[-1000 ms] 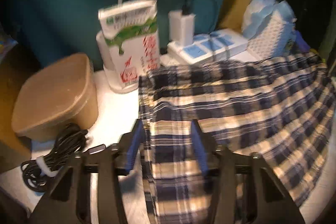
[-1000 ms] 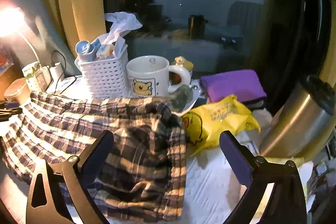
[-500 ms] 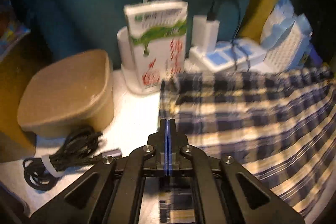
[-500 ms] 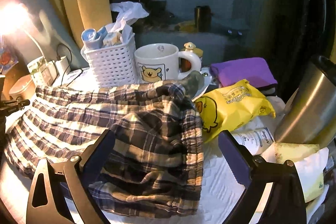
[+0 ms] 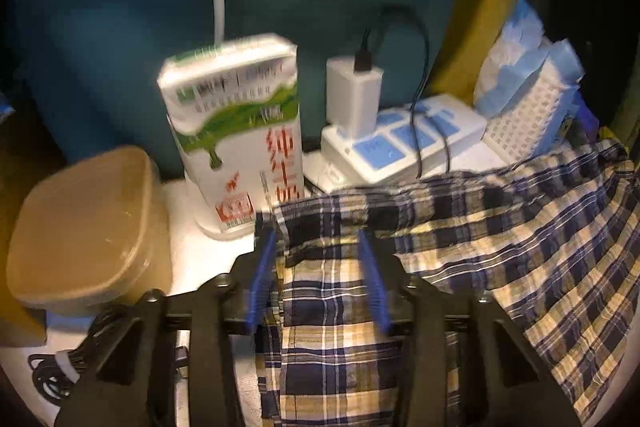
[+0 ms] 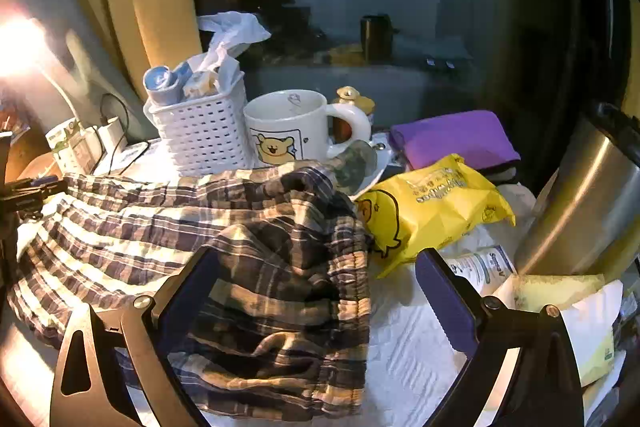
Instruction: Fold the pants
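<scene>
Beside the milk carton, the left gripper gapes over the pants; the right gripper spreads wide, empty.

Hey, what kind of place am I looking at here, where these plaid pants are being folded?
Probably a cluttered desk or side table in a home. The plaid pants lie among everyday things: a bear mug, a milk carton and a power strip with a charger plugged in.
</scene>
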A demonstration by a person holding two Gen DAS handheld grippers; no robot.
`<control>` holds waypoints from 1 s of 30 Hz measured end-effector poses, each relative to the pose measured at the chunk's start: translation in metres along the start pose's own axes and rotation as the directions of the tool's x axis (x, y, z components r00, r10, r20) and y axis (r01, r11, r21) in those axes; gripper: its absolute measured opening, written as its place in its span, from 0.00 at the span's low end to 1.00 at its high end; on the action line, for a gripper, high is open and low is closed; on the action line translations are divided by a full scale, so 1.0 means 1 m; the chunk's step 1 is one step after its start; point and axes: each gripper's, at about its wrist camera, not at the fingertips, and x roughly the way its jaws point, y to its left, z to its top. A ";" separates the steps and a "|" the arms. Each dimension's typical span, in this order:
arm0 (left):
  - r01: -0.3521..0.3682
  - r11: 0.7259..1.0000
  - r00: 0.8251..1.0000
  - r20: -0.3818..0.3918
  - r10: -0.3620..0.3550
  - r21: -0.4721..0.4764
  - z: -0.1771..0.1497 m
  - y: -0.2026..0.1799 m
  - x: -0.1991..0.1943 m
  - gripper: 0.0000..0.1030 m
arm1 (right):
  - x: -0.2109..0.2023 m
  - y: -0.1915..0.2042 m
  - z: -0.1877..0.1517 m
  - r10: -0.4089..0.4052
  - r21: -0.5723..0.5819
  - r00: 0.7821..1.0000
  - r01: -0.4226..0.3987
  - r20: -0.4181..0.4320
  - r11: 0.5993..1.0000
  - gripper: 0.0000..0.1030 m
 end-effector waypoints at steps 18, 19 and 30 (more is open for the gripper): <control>-0.073 0.997 0.997 0.024 0.074 -0.023 0.000 0.021 0.007 0.01 | 0.011 0.009 -0.007 0.013 -0.015 1.000 -0.013 -0.018 1.000 0.96; -0.079 0.996 0.996 0.025 0.080 -0.029 0.001 0.024 0.006 0.02 | 0.011 0.009 -0.006 0.013 -0.015 1.000 -0.014 -0.018 1.000 0.96; -0.080 0.996 0.986 0.146 0.085 -0.043 -0.016 0.022 -0.087 0.93 | -0.012 0.021 -0.004 0.049 -0.033 0.999 -0.048 0.018 0.998 0.96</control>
